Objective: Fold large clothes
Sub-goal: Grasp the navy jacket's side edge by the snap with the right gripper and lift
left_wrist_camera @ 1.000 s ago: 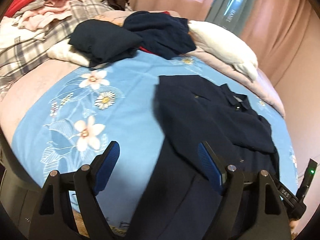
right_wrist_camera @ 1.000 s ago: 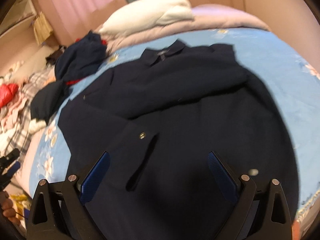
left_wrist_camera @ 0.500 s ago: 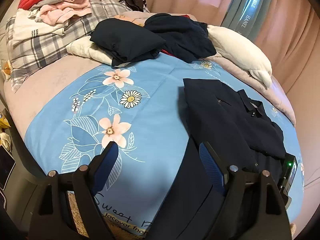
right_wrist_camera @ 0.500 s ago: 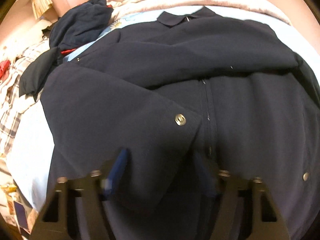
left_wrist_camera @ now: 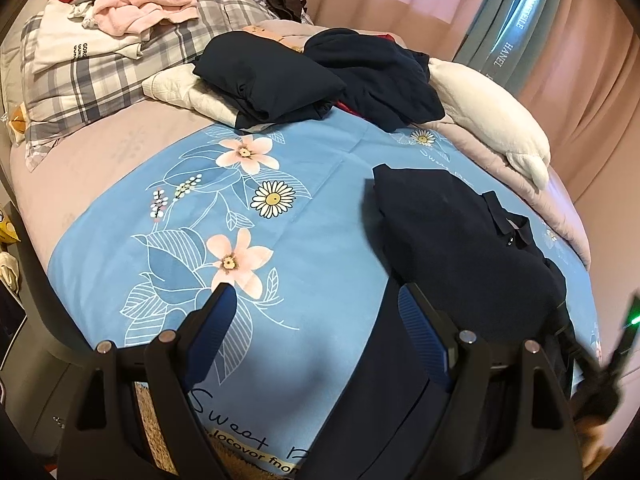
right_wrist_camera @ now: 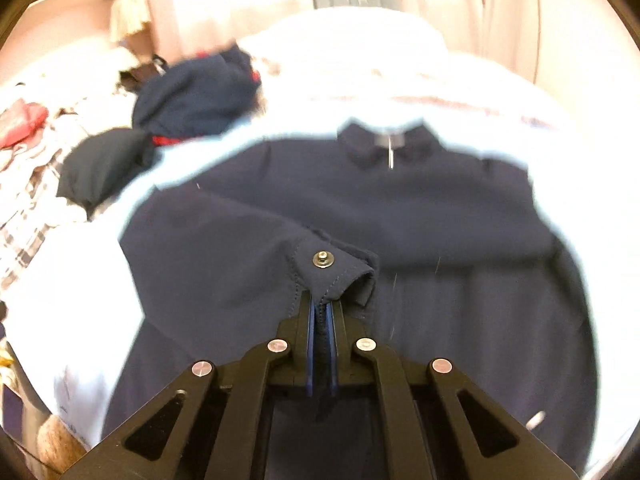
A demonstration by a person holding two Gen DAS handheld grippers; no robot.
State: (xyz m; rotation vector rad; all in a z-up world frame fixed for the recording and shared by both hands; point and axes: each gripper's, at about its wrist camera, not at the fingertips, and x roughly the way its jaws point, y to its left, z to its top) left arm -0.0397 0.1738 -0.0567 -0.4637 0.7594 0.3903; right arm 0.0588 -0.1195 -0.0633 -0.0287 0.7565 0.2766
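Since a second ago the right gripper (right_wrist_camera: 320,312) has dropped onto the navy jacket (right_wrist_camera: 400,220) and its jaws have just been closing; they are now pinching the snap-buttoned cuff (right_wrist_camera: 334,276) of the sleeve folded across the jacket's front, and the cuff is lifting off the cloth below. The jacket is lying collar-away on a bed (left_wrist_camera: 320,220) covered by a blue floral sheet, with pink curtains (left_wrist_camera: 580,60) hanging behind. The left gripper (left_wrist_camera: 316,312) is hovering over the bed's near edge, its jaws spread wide, touching nothing; its right pad is sitting over the jacket's edge, its left over bare sheet. The left wrist view is showing what the blurred right view barely gives: a plaid blanket (left_wrist_camera: 100,76) heaped with pale and red clothes, two dark garments (left_wrist_camera: 320,76) at the head of the bed, and a white pillow (left_wrist_camera: 488,108). Only the right view is showing the pinched cuff.
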